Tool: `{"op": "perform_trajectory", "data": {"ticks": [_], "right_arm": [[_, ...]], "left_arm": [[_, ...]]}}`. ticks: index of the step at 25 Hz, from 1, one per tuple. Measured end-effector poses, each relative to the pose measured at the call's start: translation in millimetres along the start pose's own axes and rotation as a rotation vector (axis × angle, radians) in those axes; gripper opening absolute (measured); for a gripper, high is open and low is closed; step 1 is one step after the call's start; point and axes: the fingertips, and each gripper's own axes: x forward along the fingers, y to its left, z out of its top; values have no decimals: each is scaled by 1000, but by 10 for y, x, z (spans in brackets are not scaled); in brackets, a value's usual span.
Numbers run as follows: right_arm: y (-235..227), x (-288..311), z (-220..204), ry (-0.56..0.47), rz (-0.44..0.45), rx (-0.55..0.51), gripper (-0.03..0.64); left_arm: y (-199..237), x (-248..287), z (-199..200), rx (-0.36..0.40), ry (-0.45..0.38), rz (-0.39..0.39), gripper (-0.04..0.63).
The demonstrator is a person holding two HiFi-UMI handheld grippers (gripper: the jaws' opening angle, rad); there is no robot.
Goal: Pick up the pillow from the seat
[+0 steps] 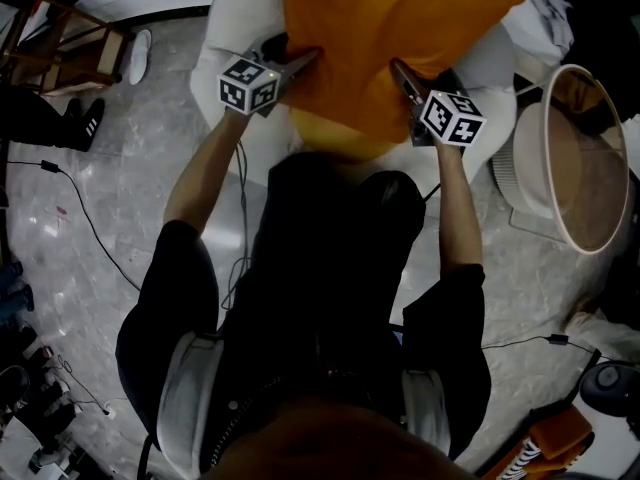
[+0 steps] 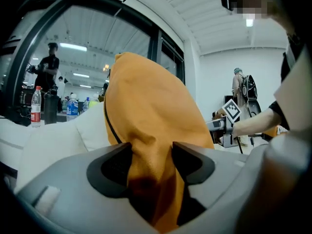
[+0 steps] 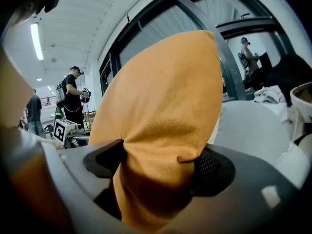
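An orange pillow (image 1: 380,38) rests on a white cushioned seat (image 1: 235,28) in front of me in the head view. My left gripper (image 1: 296,68) pinches the pillow's left edge, and my right gripper (image 1: 402,76) grips its right edge. In the left gripper view, a fold of the pillow (image 2: 151,111) is squeezed between the jaws of the left gripper (image 2: 151,164), both pads pressing on it. In the right gripper view, the pillow (image 3: 165,106) bulges out from the jaws of the right gripper (image 3: 158,167), which press on it from both sides. The pillow's underside is hidden.
A round white basket (image 1: 585,158) stands on the floor to the right of the seat. A wooden chair (image 1: 70,43) and a person's feet (image 1: 80,118) are at the far left. Cables (image 1: 90,228) trail over the marble floor. People stand in the background (image 3: 73,96).
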Motion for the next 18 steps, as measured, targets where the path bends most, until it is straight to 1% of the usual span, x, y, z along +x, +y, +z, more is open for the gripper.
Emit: {"op": "perform_trajectory", "data": {"ticks": [3, 6, 9, 13, 18], "right_arm": [[174, -173, 241, -24, -39, -25, 437], [374, -381, 628, -34, -60, -47, 437], [598, -596, 1090, -27, -66, -52, 437], [838, -908, 1699, -5, -68, -19, 437], [1177, -1363, 2550, -35, -88, 7, 436]], "left_arm": [[-99, -132, 243, -2, -47, 7, 272], [-206, -281, 661, 2, -71, 4, 272], [-305, -480, 1188, 7, -74, 1, 272], [-473, -706, 1906, 1, -54, 5, 275], [-705, -1008, 2916, 12, -48, 14, 276]]}}
